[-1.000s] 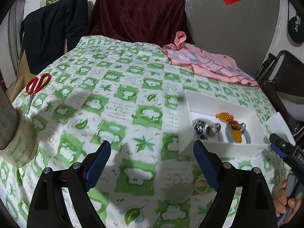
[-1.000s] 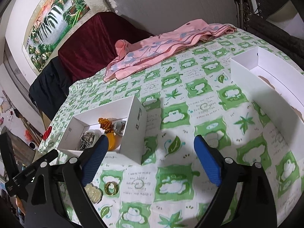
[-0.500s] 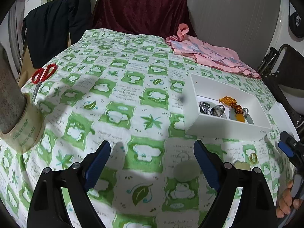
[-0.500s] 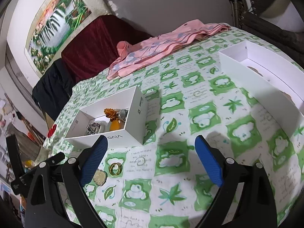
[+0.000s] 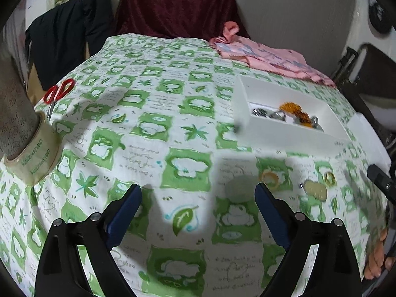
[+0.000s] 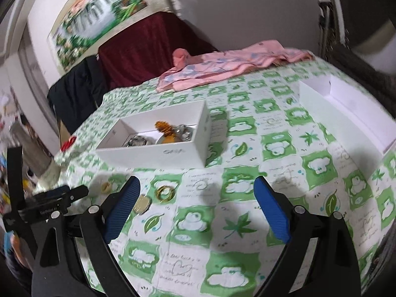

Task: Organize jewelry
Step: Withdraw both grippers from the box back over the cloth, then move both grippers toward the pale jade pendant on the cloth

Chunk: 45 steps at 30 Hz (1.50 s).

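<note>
A white box holds amber beads and silver pieces. On the green-and-white cloth in front of it lie a yellow ring, a gold ring and a pale round piece. My left gripper is open and empty, left of the loose pieces. My right gripper is open and empty, just right of the gold ring.
A second white box stands at the right. A pink cloth lies at the table's far edge. Red scissors and a tape roll sit at the left. Dark chairs stand behind the table.
Both grippers have pulled back toward the table's near edge and lowered. The loose rings and the round piece now show closer in both views. Both grippers stay open.
</note>
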Each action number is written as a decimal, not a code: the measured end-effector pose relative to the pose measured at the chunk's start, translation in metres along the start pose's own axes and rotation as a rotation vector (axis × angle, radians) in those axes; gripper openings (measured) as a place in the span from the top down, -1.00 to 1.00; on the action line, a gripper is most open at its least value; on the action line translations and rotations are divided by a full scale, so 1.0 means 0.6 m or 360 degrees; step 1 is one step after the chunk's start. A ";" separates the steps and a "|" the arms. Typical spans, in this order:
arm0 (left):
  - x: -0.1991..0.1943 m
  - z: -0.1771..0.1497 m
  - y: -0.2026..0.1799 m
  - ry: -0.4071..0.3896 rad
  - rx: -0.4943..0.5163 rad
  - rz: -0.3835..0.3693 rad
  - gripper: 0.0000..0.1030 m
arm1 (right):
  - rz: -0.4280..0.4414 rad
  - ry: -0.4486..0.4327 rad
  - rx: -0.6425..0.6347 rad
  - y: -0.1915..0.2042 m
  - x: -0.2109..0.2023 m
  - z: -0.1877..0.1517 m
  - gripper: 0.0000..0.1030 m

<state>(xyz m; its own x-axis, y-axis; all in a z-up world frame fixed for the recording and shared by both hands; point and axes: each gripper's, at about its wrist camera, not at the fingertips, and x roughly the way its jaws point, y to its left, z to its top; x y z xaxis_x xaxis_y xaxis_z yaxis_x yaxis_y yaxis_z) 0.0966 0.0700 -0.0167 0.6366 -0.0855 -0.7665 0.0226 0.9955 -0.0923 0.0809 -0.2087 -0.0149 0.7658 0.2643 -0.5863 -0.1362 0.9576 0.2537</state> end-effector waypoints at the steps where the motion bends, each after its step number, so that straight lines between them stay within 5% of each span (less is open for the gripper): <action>1: -0.001 -0.002 -0.008 -0.0006 0.0042 0.0009 -0.77 | -0.0002 0.0000 -0.0027 0.006 -0.002 -0.002 -0.71; 7: 0.010 -0.006 -0.040 0.0008 0.0226 0.0080 -0.77 | 0.0002 -0.0001 -0.0073 0.019 -0.006 -0.008 -0.71; 15: 0.034 0.003 -0.050 0.0071 0.0265 0.0093 -0.79 | 0.0007 0.0010 -0.0077 0.021 -0.006 -0.009 -0.71; 28: 0.027 0.020 0.053 0.0069 -0.0095 0.0195 -0.83 | 0.0021 0.0022 -0.0087 0.022 -0.003 -0.008 -0.71; 37: 0.016 0.009 -0.020 -0.0034 0.0258 0.0244 -0.81 | 0.0027 0.0023 -0.0118 0.030 -0.004 -0.011 -0.72; 40: 0.024 0.011 -0.011 0.0007 0.0220 0.0197 -0.58 | 0.0035 0.0026 -0.0128 0.033 -0.004 -0.013 -0.71; 45: 0.024 0.010 -0.008 0.0029 0.0196 0.0050 0.26 | 0.0060 0.0034 -0.0162 0.041 -0.004 -0.015 -0.71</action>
<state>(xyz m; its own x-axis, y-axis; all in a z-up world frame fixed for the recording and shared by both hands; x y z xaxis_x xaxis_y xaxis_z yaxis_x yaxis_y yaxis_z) 0.1103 0.0640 -0.0233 0.6245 -0.0540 -0.7792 0.0982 0.9951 0.0097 0.0700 -0.1850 -0.0142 0.7457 0.3014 -0.5942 -0.2286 0.9534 0.1968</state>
